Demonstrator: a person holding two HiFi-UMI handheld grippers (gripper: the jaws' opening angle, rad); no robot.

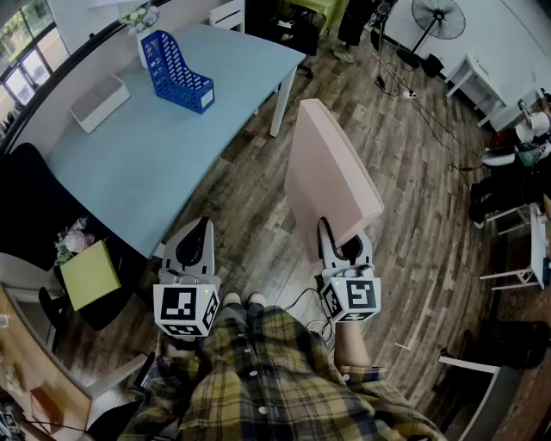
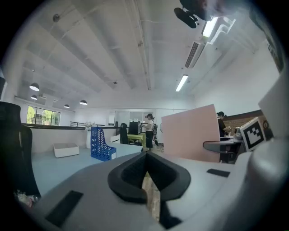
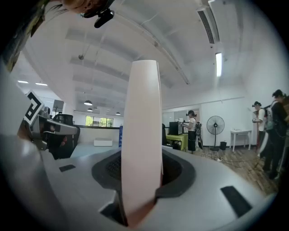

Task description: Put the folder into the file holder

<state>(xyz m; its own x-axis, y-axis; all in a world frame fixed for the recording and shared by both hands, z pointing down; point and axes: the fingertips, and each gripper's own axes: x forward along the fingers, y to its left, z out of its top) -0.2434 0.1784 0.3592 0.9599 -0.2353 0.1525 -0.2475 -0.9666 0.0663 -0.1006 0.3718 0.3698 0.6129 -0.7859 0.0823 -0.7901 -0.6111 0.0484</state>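
Note:
A blue slotted file holder (image 1: 181, 73) stands at the far side of the light blue table (image 1: 146, 164); in the left gripper view the file holder (image 2: 100, 144) is small and far ahead. My right gripper (image 1: 340, 245) is shut on the lower edge of a pink folder (image 1: 331, 177), which stands upright over the wooden floor, right of the table. In the right gripper view the folder (image 3: 142, 135) rises edge-on from between the jaws of the right gripper (image 3: 142, 169). My left gripper (image 1: 198, 237) is shut and holds nothing, near the table's front corner. Its jaws meet in the left gripper view (image 2: 146, 173).
A white tray (image 1: 99, 102) and a vase of flowers (image 1: 138, 21) share the table. A yellow-green box (image 1: 90, 274) and a dark chair (image 1: 26, 198) sit at the left. A fan (image 1: 436, 21), cables and white furniture stand at the right. People stand in the background.

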